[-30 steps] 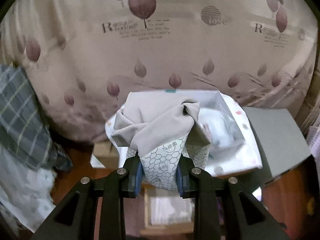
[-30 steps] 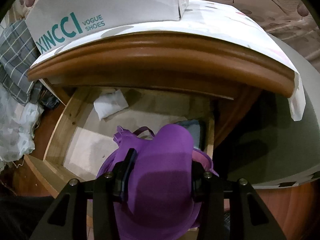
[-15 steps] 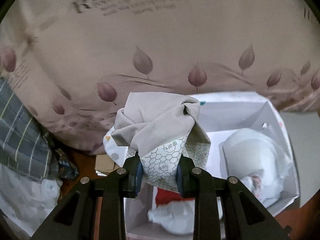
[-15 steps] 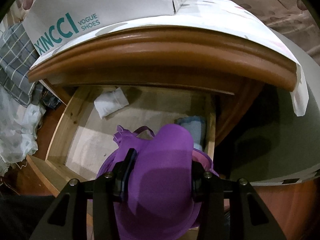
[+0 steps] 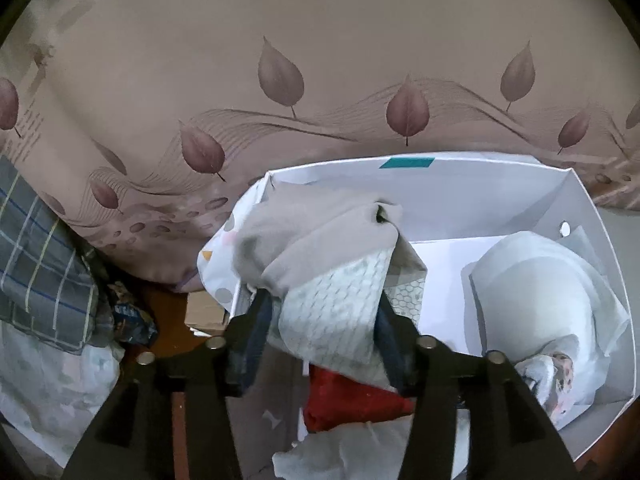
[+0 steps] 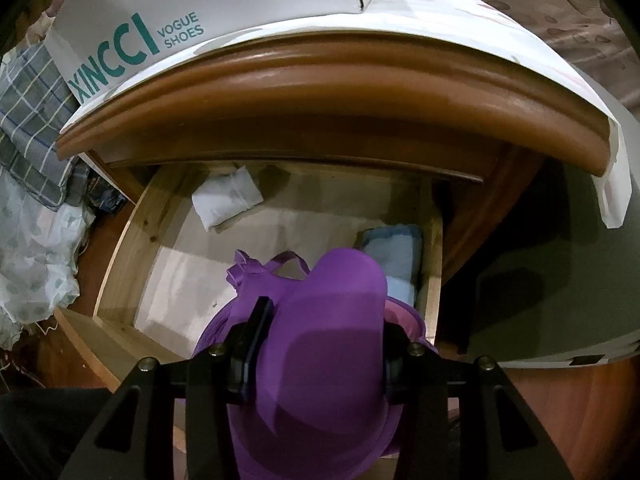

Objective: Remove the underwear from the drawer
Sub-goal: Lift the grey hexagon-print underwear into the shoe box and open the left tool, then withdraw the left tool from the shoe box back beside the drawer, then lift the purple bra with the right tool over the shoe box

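Note:
My left gripper (image 5: 324, 328) hangs over the open white shoe box (image 5: 480, 196), and its jaws are opening. Grey underwear with a honeycomb-print band (image 5: 320, 240) sits loosely between them, blurred and slipping down towards a red garment (image 5: 352, 404) in the box. A white bra (image 5: 532, 292) lies at the box's right end. My right gripper (image 6: 324, 340) is shut on a purple bra (image 6: 332, 360), held above the open wooden drawer (image 6: 132, 248). In the drawer lie a folded white piece (image 6: 226, 202) at the back left and a folded light-blue piece (image 6: 394, 256) by the right wall.
The shoe box (image 6: 200, 0) stands on the nightstand's cloth-covered brown top (image 6: 320, 80), which overhangs the drawer. A leaf-print bedsheet (image 5: 280, 60) fills the space behind the box. Plaid cloth (image 5: 36, 256) and pale fabric (image 5: 48, 380) lie to the left.
My left gripper carried the grey underwear forward and down over the box, and its jaws have now spread apart. The right gripper and purple bra have stayed put.

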A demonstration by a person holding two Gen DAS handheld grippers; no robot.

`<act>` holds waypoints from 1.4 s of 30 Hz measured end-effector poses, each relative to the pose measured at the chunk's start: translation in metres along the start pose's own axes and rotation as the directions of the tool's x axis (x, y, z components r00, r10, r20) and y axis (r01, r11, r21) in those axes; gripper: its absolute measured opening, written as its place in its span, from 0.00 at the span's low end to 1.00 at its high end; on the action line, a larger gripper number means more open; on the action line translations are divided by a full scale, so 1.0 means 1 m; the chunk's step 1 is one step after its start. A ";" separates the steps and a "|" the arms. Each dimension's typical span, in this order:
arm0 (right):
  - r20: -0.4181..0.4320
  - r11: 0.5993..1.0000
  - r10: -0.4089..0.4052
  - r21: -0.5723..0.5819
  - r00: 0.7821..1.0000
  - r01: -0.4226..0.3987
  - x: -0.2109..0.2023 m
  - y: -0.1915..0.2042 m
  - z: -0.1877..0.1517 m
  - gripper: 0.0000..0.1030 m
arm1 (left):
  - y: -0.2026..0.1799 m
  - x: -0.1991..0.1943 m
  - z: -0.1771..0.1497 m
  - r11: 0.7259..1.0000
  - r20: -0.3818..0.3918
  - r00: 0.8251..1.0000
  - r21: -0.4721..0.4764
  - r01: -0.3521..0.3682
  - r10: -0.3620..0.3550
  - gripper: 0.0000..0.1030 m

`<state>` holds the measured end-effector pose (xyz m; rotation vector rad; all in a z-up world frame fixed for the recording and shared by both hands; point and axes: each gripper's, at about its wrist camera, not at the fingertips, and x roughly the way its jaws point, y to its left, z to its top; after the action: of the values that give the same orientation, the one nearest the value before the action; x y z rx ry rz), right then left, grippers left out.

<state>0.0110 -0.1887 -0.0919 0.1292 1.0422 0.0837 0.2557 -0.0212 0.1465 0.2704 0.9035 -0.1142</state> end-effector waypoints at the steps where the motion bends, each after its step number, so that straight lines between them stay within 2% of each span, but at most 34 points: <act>1: -0.001 1.000 -0.001 -0.001 1.000 0.001 0.000 0.000 0.000 0.44 | 0.000 -0.001 0.000 1.000 0.006 1.000 -0.002 -0.004 0.004 0.55; 3: 0.000 1.000 -0.001 -0.003 1.000 0.001 0.001 0.001 0.001 0.44 | 0.000 -0.009 -0.003 1.000 0.040 0.999 0.005 -0.012 0.012 0.62; 7: 0.002 1.000 -0.004 -0.006 1.000 0.004 0.001 0.001 0.000 0.44 | 0.005 -0.026 -0.010 1.000 0.088 0.996 -0.002 -0.022 0.022 0.67; 11: 0.004 1.000 -0.009 -0.007 1.000 0.009 0.003 0.003 -0.001 0.44 | 0.020 -0.057 -0.030 0.996 0.153 0.986 -0.069 -0.052 0.062 0.73; 14: 0.006 1.000 -0.011 -0.012 1.000 0.011 0.004 0.004 -0.001 0.44 | 0.033 -0.086 -0.062 0.989 0.228 0.969 -0.130 -0.063 0.092 0.80; 15: 0.008 1.000 -0.013 -0.013 1.000 0.013 0.004 0.004 -0.002 0.44 | 0.037 -0.091 -0.075 0.985 0.237 0.964 -0.154 -0.084 0.119 0.83; 17: 0.009 1.000 -0.015 -0.018 1.000 0.016 0.004 0.005 -0.002 0.44 | 0.043 -0.098 -0.103 0.976 0.240 0.958 -0.186 -0.115 0.159 0.84; 22: 0.016 1.000 -0.023 -0.013 1.000 0.023 0.000 0.002 -0.004 0.44 | 0.049 -0.080 -0.171 0.951 0.163 0.955 -0.228 -0.208 0.248 0.84; 25: 0.020 0.999 -0.042 -0.027 0.999 0.042 -0.004 0.005 -0.004 0.44 | 0.050 -0.056 -0.207 0.950 0.095 0.968 -0.237 -0.205 0.232 0.84; 29: 0.020 0.999 -0.044 -0.013 0.999 0.044 -0.016 0.009 0.001 0.44 | 0.057 -0.023 -0.241 0.934 0.029 0.971 -0.279 -0.222 0.239 0.84; 33: 0.007 0.999 -0.048 -0.019 0.999 0.048 -0.029 0.016 0.006 0.44 | 0.069 -0.002 -0.263 0.915 -0.001 0.972 -0.335 -0.224 0.237 0.84; 36: 0.005 0.998 -0.053 -0.035 0.999 0.053 -0.041 0.023 0.010 0.44 | 0.079 0.008 -0.266 0.916 -0.050 0.982 -0.356 -0.186 0.180 0.84; 39: -0.005 0.999 -0.037 -0.039 0.999 0.037 -0.055 0.031 0.013 0.44 | 0.087 0.010 -0.267 0.901 -0.072 0.981 -0.389 -0.194 0.181 0.84; 42: 0.004 0.998 -0.034 -0.057 0.999 0.034 -0.076 0.039 0.016 0.44 | 0.093 0.006 -0.266 0.897 -0.068 0.983 -0.401 -0.186 0.173 0.85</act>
<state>-0.0132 -0.1610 -0.0136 0.0598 1.0378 0.0819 0.0770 0.1427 0.0025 -0.0347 0.9058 0.2503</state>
